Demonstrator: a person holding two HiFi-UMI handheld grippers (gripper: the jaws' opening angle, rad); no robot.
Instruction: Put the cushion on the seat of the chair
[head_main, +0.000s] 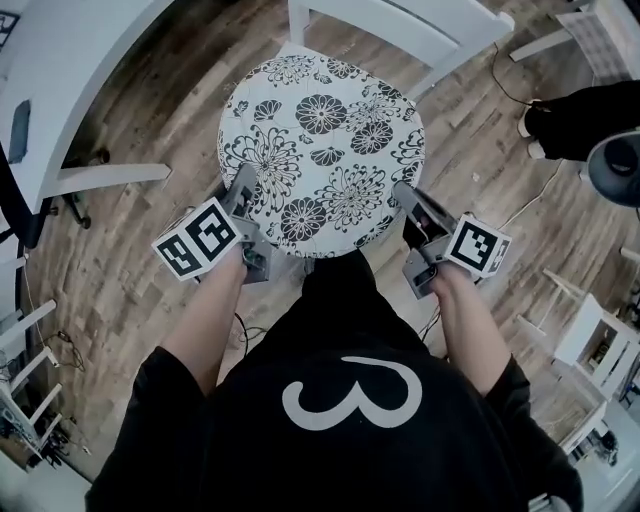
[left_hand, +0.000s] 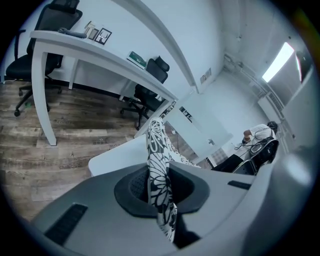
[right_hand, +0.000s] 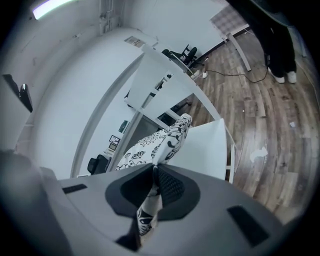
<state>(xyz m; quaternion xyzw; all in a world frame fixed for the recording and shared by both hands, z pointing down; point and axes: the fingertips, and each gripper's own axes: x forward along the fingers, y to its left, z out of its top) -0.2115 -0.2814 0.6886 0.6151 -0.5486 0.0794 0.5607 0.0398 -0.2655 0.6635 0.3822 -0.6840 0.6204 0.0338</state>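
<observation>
Cushion (head_main: 320, 150): matt cloth w/ blk-&-wht floral print, soft-looking. Chair (head_main: 460, 30): smooth white painted finish; floor (head_main: 130, 270): wood-look planks, grainy, matt. Left tool (head_main: 243, 188) & right tool (head_main: 405, 196): matt grey plastic bodies, pads (left_hand: 132, 188) dark, ribbed, rubbery-looking.

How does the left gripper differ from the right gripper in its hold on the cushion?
The left gripper pinches the cushion at its near-left edge; the right gripper at its near-right edge. Between the left gripper's fingers the fabric stands thick and upright; in the right gripper it narrows to a thin fold leaning right. Shared: both are shut on the cushion over the white chair seat.
</observation>
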